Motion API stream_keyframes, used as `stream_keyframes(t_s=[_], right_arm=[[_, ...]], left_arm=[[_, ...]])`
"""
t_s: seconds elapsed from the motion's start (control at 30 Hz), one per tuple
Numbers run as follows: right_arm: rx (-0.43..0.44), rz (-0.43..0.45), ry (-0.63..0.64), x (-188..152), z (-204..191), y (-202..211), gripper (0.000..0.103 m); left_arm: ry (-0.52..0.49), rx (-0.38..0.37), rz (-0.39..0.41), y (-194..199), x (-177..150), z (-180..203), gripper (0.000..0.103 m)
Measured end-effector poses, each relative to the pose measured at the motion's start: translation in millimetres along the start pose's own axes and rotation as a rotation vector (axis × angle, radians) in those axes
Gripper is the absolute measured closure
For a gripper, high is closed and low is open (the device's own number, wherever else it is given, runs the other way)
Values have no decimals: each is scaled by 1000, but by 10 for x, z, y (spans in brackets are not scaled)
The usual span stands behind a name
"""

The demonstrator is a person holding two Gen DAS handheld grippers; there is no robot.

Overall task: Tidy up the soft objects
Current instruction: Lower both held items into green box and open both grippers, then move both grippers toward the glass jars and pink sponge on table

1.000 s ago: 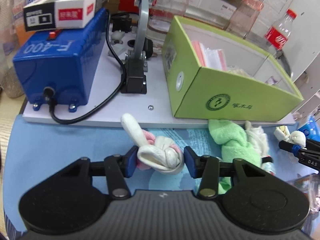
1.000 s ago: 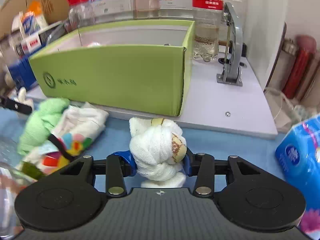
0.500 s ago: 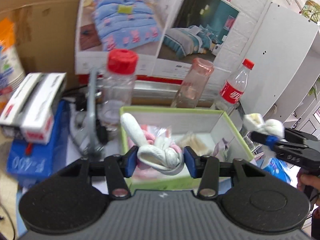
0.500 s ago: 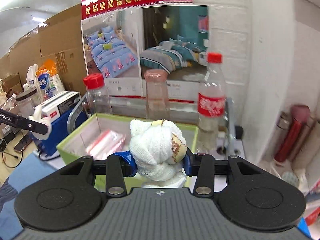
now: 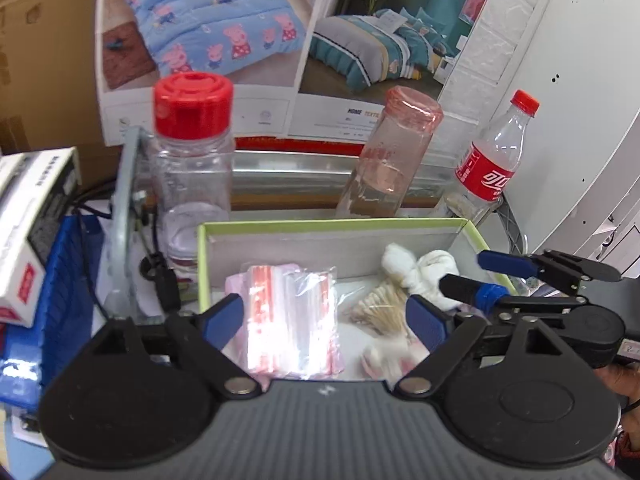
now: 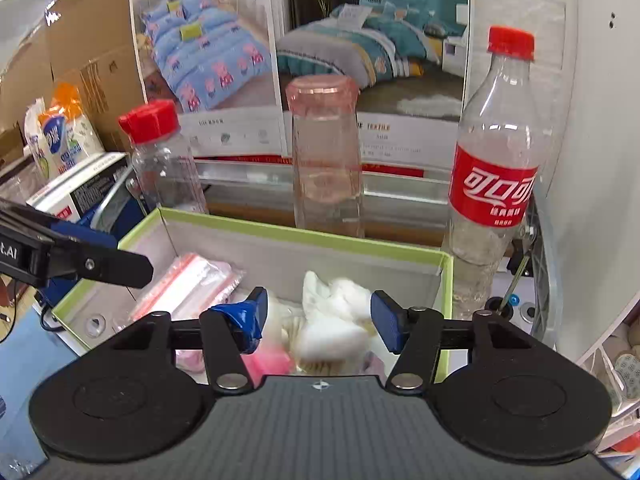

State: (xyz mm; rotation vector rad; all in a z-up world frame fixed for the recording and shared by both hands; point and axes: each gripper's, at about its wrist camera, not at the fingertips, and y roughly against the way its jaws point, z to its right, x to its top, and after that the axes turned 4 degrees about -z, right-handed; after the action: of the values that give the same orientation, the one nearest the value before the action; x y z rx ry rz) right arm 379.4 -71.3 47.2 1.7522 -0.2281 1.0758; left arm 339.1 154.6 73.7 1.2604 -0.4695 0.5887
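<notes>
The green box [image 5: 332,224] lies just under both grippers. My left gripper [image 5: 326,320] hangs over its near edge, jaws opening wide with nothing between them. The pink-and-white knotted bundle [image 5: 384,360] sits blurred inside the box below the right finger. A white knotted bundle [image 5: 416,268] lies at the box's far right. My right gripper [image 6: 320,318] is over the green box [image 6: 304,236] too, jaws opening. The white bundle [image 6: 332,312] shows blurred between its fingers, free of the pads. Beside it shows the pink bundle [image 6: 268,356].
A bag of pink zip pouches [image 5: 292,312] and cotton swabs [image 5: 380,308] fill the box. Behind it stand a red-capped jar [image 5: 192,152], a pink bottle [image 5: 392,160] and a cola bottle [image 5: 496,160]. A blue machine [image 5: 68,292] is at left.
Both grippers have moved in over the green box and opened. The pink-and-white bundle has left the left jaws and the white bundle the right jaws, both now down in the box.
</notes>
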Motion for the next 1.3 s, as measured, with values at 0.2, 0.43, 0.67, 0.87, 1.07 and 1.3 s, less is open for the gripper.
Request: stream_keyframes(t_s=[0.2, 0.43, 0.67, 0.87, 1.07, 1.3], right_arm=[[4, 40, -5, -180, -98, 390, 51], [38, 95, -110, -755, -177, 1083, 49], [45, 116, -189, -1370, -309, 1566, 47], [23, 61, -210, -1903, -513, 1842, 44], [168, -71, -192, -2244, -933, 1626, 43], [207, -121, -172, -2259, -1254, 1115, 40]], left_arm=[[-1, 2, 45, 483, -363, -42, 10], [-17, 35, 44, 949, -1075, -52, 10], [58, 59, -7, 1159, -1848, -226, 2], [184, 47, -67, 1211, -2393, -523, 2], [277, 69, -106, 1173, -2602, -780, 2], [277, 101, -60, 1350, -2651, -915, 2]])
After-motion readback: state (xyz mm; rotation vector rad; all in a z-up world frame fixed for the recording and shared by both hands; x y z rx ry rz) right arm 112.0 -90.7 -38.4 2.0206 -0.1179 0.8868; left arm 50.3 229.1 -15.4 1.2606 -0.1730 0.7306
